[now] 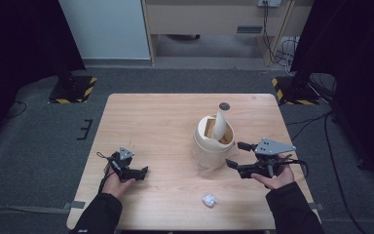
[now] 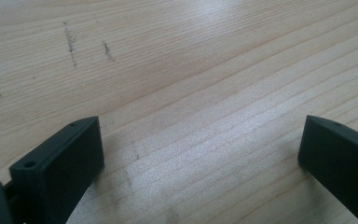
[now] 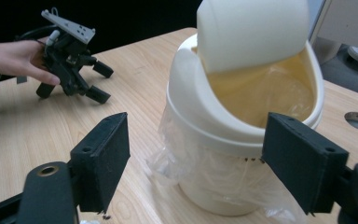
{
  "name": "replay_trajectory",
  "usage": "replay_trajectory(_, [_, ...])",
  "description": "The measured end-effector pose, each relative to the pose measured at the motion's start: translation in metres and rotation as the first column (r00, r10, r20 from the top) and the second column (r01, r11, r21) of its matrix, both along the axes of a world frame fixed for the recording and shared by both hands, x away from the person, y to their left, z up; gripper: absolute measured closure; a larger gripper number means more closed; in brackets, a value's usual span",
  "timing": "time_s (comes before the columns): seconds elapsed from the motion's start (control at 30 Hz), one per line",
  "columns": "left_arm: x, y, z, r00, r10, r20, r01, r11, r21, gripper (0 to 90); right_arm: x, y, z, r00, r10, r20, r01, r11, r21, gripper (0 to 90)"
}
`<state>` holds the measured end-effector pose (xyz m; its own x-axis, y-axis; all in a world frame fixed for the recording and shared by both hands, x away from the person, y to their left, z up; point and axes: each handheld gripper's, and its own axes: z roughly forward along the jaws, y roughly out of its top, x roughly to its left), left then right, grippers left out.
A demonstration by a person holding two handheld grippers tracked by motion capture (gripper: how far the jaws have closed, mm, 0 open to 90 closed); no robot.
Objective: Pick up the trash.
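While the left gripper (image 1: 143,171) rests low over the bare table (image 1: 165,126) at the near left, jaws spread wide around nothing, the right gripper (image 1: 236,155) faces the cream swing-lid bin (image 1: 214,141) just beside it at centre right. Its jaws gape, empty, seemingly lined up with the bin. A crumpled paper wad (image 1: 209,199) lies near the front edge.
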<state>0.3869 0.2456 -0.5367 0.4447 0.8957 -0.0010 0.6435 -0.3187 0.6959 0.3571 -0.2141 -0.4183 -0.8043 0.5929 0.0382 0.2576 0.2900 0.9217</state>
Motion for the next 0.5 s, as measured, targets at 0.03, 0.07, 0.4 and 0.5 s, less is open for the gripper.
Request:
replay_trajectory(0.03, [0.000,0.000,0.000,1.0000,0.000,0.000,0.000,1.0000,0.000,0.0,-0.001,0.000,-0.001,1.0000,0.003,-0.006,-0.003,1.0000,-0.009,23.7])
replay_trajectory(0.07, [0.000,0.000,0.000,1.0000,0.000,0.000,0.000,1.0000,0.000,0.0,-0.002,0.001,-0.002,1.0000,0.005,-0.007,-0.005,0.9999,-0.016,23.8])
replay_trajectory(0.4, [0.000,0.000,0.000,1.0000,0.000,0.000,0.000,1.0000,0.000,0.0,-0.010,0.009,-0.011,0.9991,0.038,-0.018,-0.039,0.9984,-0.042,24.8])
replay_trajectory(0.5, [0.000,0.000,0.000,1.0000,0.000,0.000,0.000,1.0000,0.000,0.0,-0.013,0.012,-0.013,0.9984,0.053,-0.023,-0.054,0.9971,-0.054,25.9])
